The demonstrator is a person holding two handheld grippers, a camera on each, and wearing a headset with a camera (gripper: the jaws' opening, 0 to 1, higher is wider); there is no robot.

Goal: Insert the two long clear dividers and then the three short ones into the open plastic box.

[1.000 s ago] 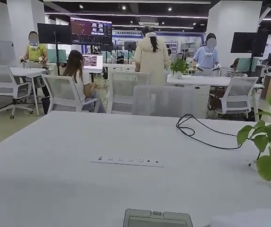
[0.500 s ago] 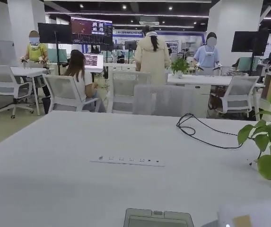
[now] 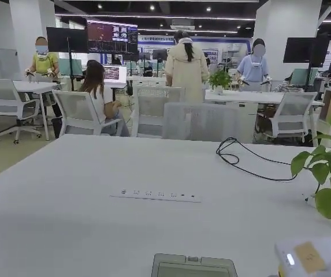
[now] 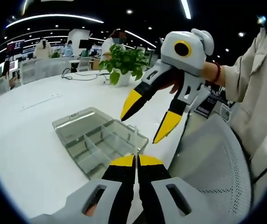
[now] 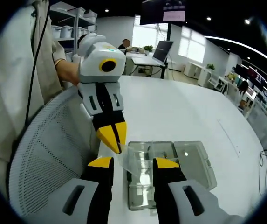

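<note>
The clear plastic box lies open at the table's near edge, its lid flat beside it, and partitions show inside. My left gripper is shut on a clear divider, seen edge-on as a thin divider above its tips. The right gripper view shows the left gripper holding that sheet over the box. My right gripper is open, its jaws on either side of the sheet; this right gripper hangs above the box. The lid and a gripper's top peek in low in the head view.
A white mesh chair back stands right at the table's near edge. On the table sit a flush socket strip, a black cable and a leafy plant. People, desks and chairs lie beyond.
A gripper's white top has risen into the bottom right corner of the head view. The table and box lid have not moved.
</note>
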